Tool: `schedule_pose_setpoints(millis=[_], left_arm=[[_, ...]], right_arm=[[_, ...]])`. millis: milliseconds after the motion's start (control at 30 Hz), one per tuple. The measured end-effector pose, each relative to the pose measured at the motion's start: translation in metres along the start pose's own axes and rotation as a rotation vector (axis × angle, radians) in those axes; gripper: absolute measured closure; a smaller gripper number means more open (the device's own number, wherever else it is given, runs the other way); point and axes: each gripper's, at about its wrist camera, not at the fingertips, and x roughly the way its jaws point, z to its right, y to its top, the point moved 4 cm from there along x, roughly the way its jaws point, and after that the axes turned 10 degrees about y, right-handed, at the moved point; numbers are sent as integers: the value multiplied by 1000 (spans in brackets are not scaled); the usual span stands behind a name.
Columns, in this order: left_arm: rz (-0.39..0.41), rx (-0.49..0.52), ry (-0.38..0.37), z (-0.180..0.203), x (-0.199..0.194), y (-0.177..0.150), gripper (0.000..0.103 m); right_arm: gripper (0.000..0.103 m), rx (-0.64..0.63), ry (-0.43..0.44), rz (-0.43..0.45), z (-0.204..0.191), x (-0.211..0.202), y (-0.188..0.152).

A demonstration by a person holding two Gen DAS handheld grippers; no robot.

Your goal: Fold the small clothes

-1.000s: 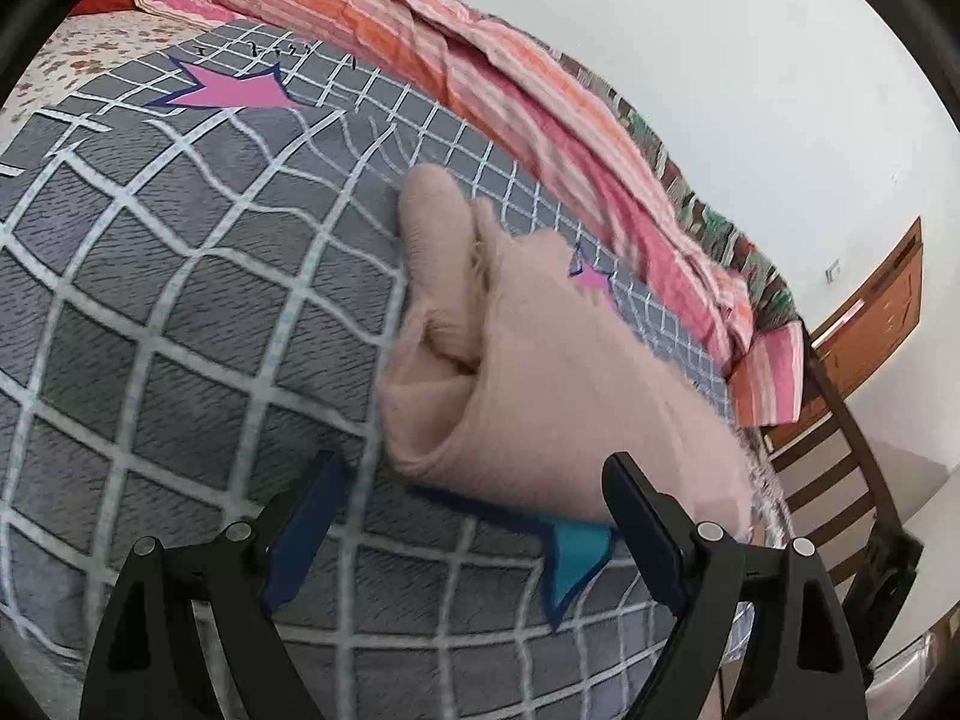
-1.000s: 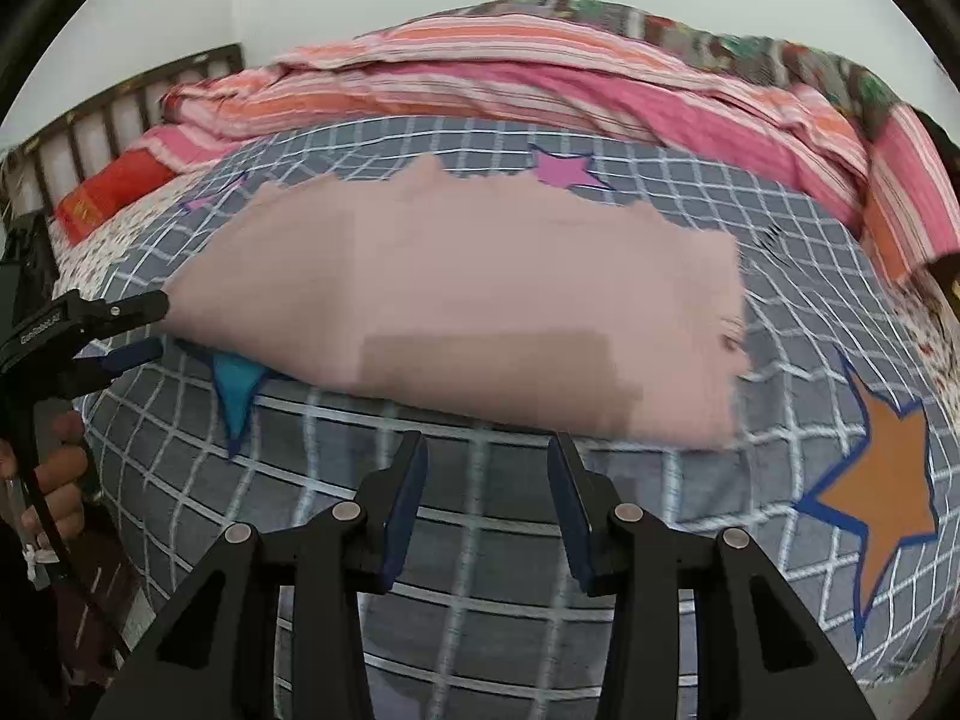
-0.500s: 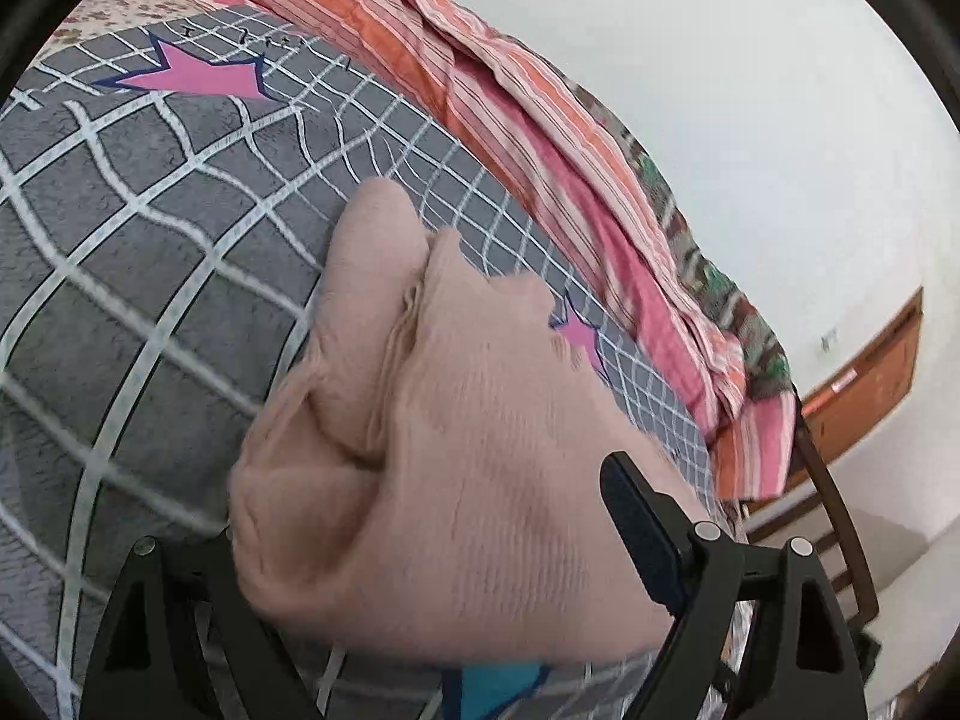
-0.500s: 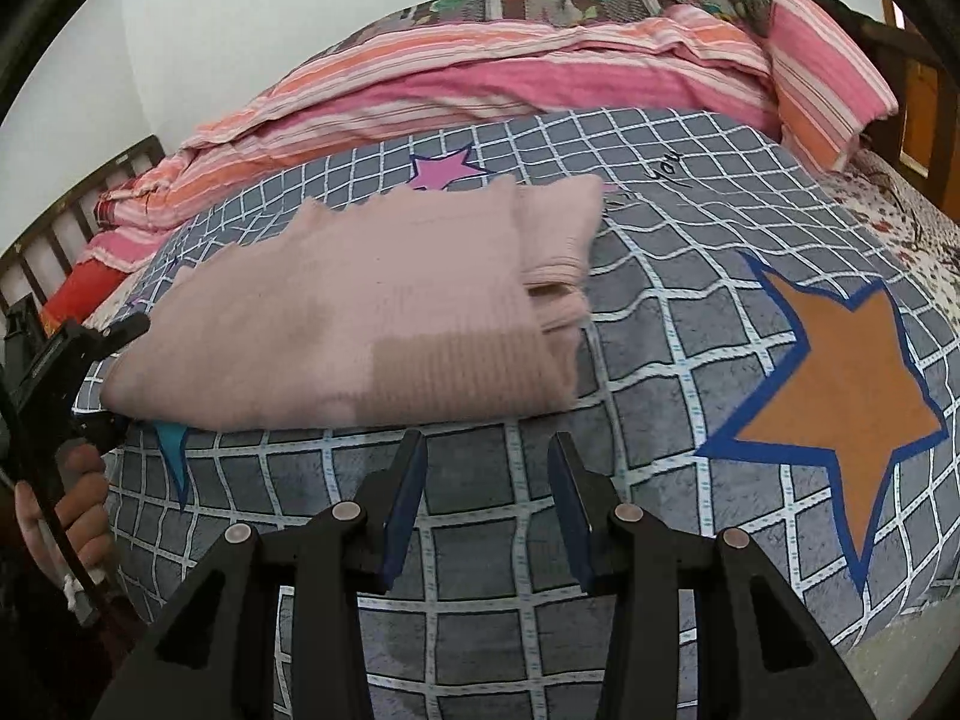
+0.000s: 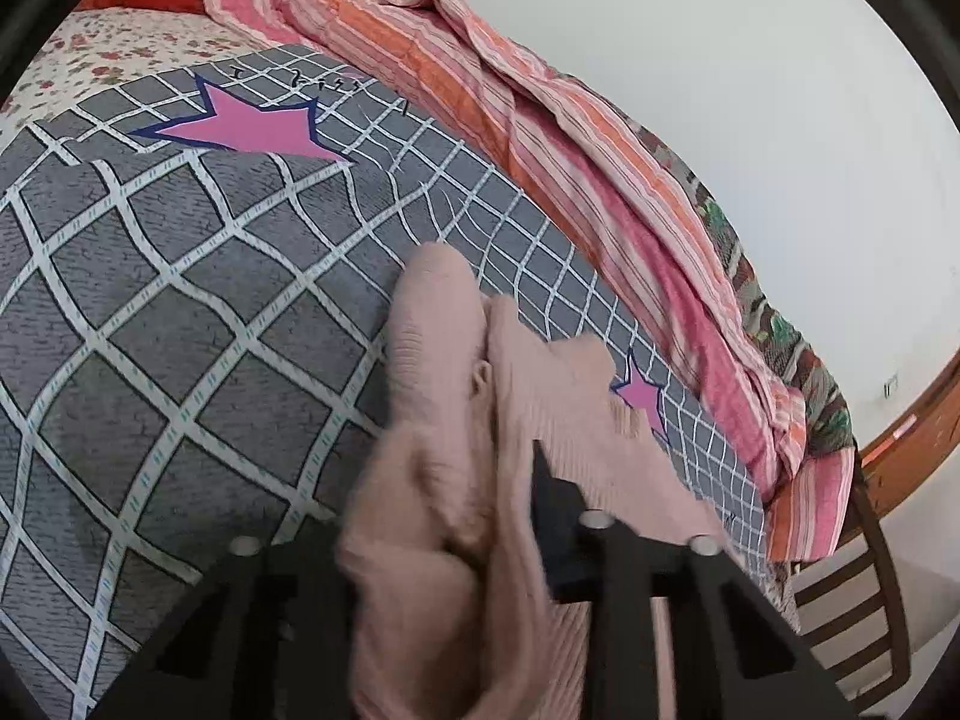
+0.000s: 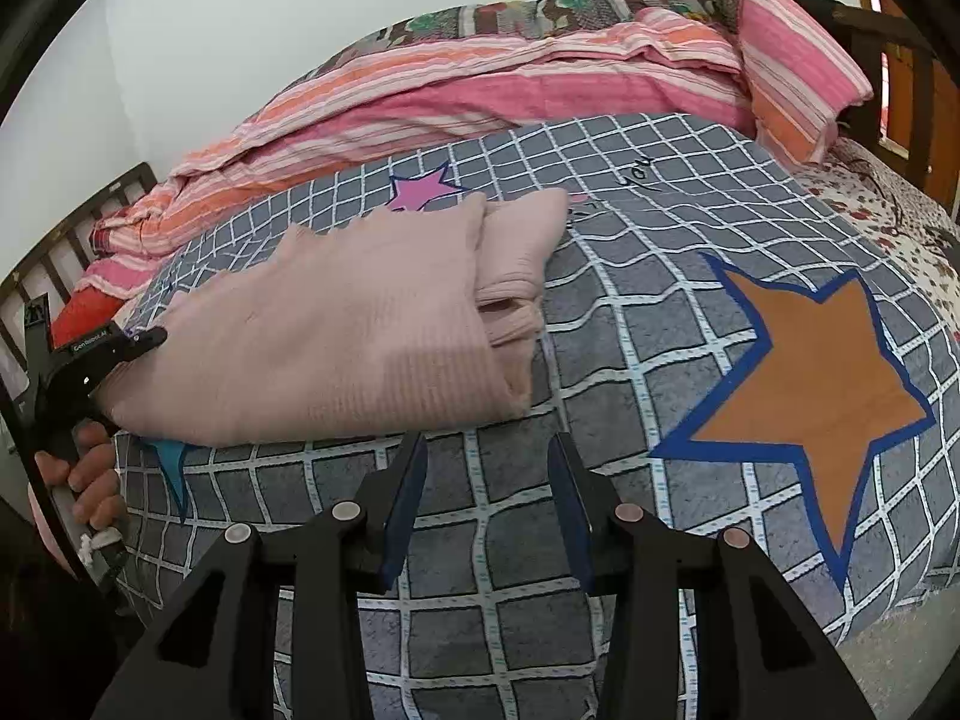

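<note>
Pink knit, folded into a thick pad, is the small sweater (image 6: 336,324) lying on the grey checked blanket (image 6: 600,360) that covers the bed. From the right wrist view it stretches across the blanket from the near left edge towards the pink star (image 6: 420,192), with a folded sleeve poking out at its right end. That view alone takes in the big orange star (image 6: 810,372), well to the right of the garment, and the person's hand (image 6: 90,480) holding the left gripper (image 6: 141,341) at the sweater's left end. The right gripper (image 6: 486,492) hovers over bare blanket just in front of the sweater, its blue-padded jaws apart with nothing between them.

The left wrist view shows what the other cannot: the sweater's end bunched up right against the lens, cloth filling the space between the black fingers (image 5: 558,516) of the left gripper (image 5: 456,540). Its jaws have just been closing, and they now pinch the sweater's edge. Behind it run the striped pink and orange quilt (image 5: 540,138) and a floral sheet (image 5: 120,54) by the headboard.

A second ago the left jaws stood wide, short of the cloth; since then they have come in around it. The right wrist view has swung too, so the sweater, once spread across the middle, now sits left of centre.
</note>
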Motion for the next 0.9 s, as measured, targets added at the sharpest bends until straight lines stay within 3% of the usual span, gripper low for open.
schedule_pose_setpoints(millis=[100, 233, 433, 533, 633, 733, 833, 900], left_arm=[[8, 26, 2, 11, -7, 7, 81], [60, 136, 8, 46, -26, 9, 83], [122, 286, 3, 124, -50, 2, 83], [123, 361, -35, 174, -56, -11, 83], [91, 425, -98, 218, -51, -38, 83], [31, 495, -138, 255, -30, -86, 83], [-76, 603, -98, 275, 9, -149, 83], [-97, 659, -52, 275, 25, -175, 82]], right_arm=[[62, 18, 2, 18, 7, -7, 1], [62, 42, 4, 44, 17, -17, 5], [62, 78, -14, 77, 36, -32, 13], [62, 107, -30, 89, 50, -40, 15], [62, 137, -49, 98, 65, -50, 16], [62, 154, -75, 104, 76, -58, 14], [62, 165, -103, 100, 87, -66, 10], [62, 166, -118, 96, 91, -72, 7]])
